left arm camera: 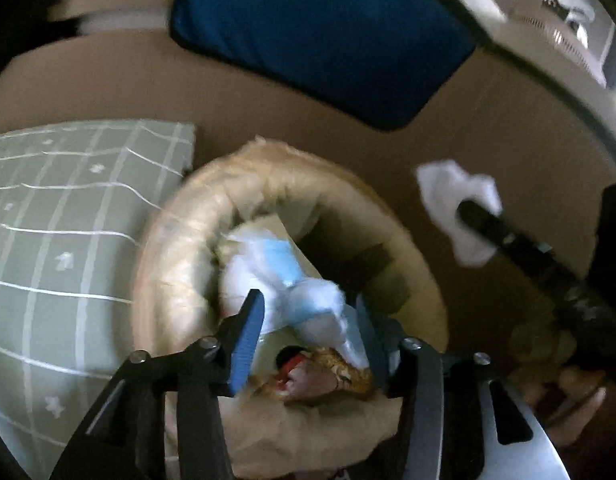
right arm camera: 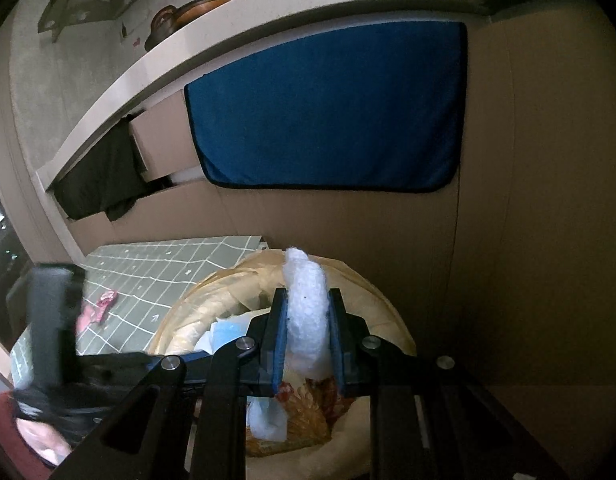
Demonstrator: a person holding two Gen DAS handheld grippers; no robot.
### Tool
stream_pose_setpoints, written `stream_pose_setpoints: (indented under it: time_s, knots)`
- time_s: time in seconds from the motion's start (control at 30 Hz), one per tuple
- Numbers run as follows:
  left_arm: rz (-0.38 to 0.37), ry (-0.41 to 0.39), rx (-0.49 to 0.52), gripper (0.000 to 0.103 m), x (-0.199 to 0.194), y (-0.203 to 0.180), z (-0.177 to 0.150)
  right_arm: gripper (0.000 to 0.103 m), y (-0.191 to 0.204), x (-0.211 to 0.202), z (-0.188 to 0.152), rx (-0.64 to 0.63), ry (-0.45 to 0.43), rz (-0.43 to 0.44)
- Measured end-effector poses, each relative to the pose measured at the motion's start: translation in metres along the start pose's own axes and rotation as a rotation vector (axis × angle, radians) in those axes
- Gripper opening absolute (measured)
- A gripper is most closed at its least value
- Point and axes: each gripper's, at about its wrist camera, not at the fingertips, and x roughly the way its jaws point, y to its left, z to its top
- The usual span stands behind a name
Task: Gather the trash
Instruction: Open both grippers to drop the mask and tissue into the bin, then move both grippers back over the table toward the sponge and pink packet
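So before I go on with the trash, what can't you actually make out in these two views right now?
- Bin depth: both views, its contents and the grippers cover the bottom.
- Blue-white wad between the left gripper fingers: left wrist view, blurred; contact unclear.
- Lower end of the white tissue in the right gripper: right wrist view, hidden behind the fingers.
- Pink scrap on the checked cloth: too small to identify.

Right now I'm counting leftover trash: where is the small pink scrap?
In the right wrist view, the pink scrap lies at the left on the green checked cloth, left of the trash bag.
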Motion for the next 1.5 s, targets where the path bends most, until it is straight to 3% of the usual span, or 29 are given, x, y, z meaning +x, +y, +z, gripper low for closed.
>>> stream_pose_setpoints:
  time_s: [0.1, 0.3, 0.4, 0.63, 0.77, 1.13, 1.5]
  knots:
    - [0.019, -0.064, -0.042, 0.051, -0.029, 0.01, 0.001, 0.018, 0.003, 0.004, -0.001, -0.003, 0.009, 0.008]
    - [0.163, -0.2, -0.097, 0.051, -0.086, 0.03, -0.009, 0.019, 0.021, 0.025, -0.014, -0.015, 0.071, 0.062]
    - [0.215, -0.219, -0.132, 0.051, -0.108, 0.041, -0.019, 0.021, 0.03, 0.041, -0.024, -0.017, 0.119, 0.069]
    - [0.313, -0.305, -0.216, 0.051, -0.145, 0.079, -0.043, 0.045, 0.032, 0.067, -0.044, -0.005, 0.21, -0.007]
    - [0.393, -0.337, -0.252, 0.051, -0.16, 0.101, -0.051, 0.051, 0.038, 0.064, -0.042, -0.03, 0.188, -0.05]
    - [0.446, -0.351, -0.265, 0.051, -0.199, 0.122, -0.077, 0.056, 0.056, 0.024, -0.024, -0.05, 0.1, -0.047]
    - [0.501, -0.354, -0.367, 0.051, -0.233, 0.175, -0.105, 0.056, 0.133, 0.017, -0.019, -0.175, 0.053, 0.146]
